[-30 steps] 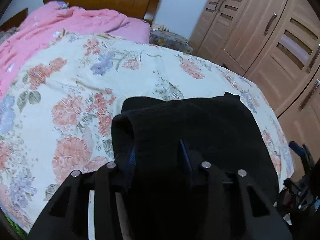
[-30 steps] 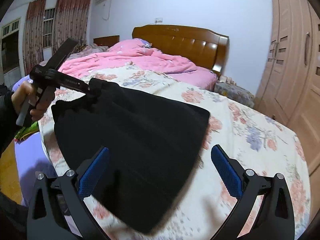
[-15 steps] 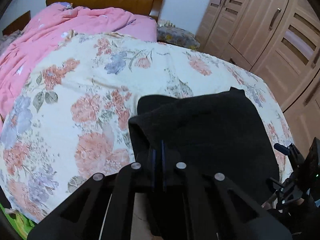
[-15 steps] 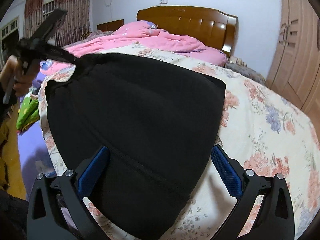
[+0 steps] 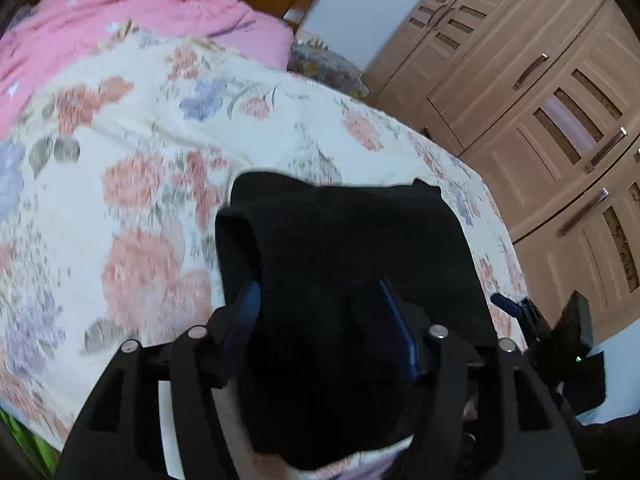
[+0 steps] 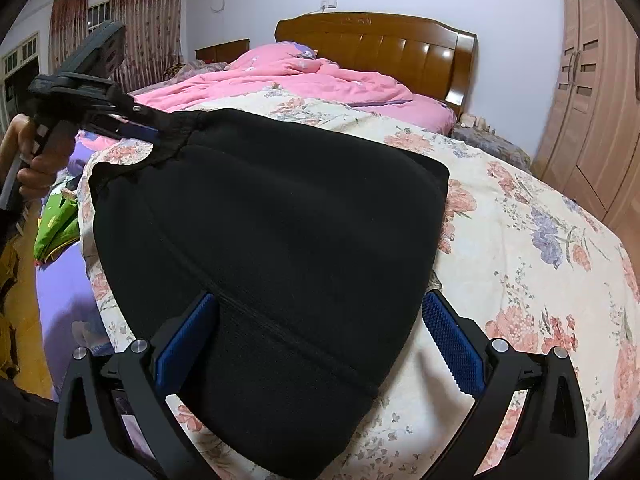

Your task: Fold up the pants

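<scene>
On the bed [image 6: 520, 240], across its near corner, I have the black pants [image 6: 280, 240] lying folded on the floral cover. My left tongs [image 5: 320, 304] sit at the near left corner of the cloth; their jaws have just been opening, and now they stand apart with the pants' edge loose between the blue pads [image 5: 251, 300], not pinched as far as I can see. From the right wrist view I see those left tongs [image 6: 148, 128] reaching in from the left, my hand [image 6: 36, 156] on the handle, the tips at the puckered waistband corner. My right tongs [image 6: 320, 332] are spread wide, straddling the near end of the pants, the pads clear of the fabric on both sides. A pink quilt [image 6: 304, 76] is bunched toward the wooden headboard [image 6: 376, 48], and a wardrobe [image 5: 540, 120] stands beside the bed.
</scene>
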A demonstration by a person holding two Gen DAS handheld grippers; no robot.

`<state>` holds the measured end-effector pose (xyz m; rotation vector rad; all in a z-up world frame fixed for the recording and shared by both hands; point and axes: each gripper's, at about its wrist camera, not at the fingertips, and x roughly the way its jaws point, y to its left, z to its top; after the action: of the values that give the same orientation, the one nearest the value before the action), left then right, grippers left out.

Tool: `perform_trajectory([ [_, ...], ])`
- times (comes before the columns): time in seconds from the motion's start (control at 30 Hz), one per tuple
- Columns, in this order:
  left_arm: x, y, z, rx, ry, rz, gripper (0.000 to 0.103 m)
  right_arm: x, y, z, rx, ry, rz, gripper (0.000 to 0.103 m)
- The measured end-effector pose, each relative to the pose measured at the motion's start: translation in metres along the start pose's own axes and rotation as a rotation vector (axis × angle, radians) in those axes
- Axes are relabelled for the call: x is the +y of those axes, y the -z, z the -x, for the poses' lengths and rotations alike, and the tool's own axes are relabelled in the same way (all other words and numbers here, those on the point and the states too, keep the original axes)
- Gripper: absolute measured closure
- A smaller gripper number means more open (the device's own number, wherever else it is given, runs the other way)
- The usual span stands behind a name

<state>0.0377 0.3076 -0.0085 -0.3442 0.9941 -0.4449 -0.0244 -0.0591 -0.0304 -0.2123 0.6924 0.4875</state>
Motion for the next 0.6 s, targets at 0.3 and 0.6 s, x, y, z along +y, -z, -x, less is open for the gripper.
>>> perform_trajectory([
  [0.3, -0.008, 0.042, 0.017, 0.025, -0.099, 0.013, 0.051, 0.0, -0.001, 0.001, -0.006, 0.002, 0.018, 0.005],
  [0.6, -0.032, 0.05, 0.029, 0.023, -0.123, -0.035, 0.05, -0.001, 0.0, 0.004, -0.017, 0.01, 0.036, 0.005],
])
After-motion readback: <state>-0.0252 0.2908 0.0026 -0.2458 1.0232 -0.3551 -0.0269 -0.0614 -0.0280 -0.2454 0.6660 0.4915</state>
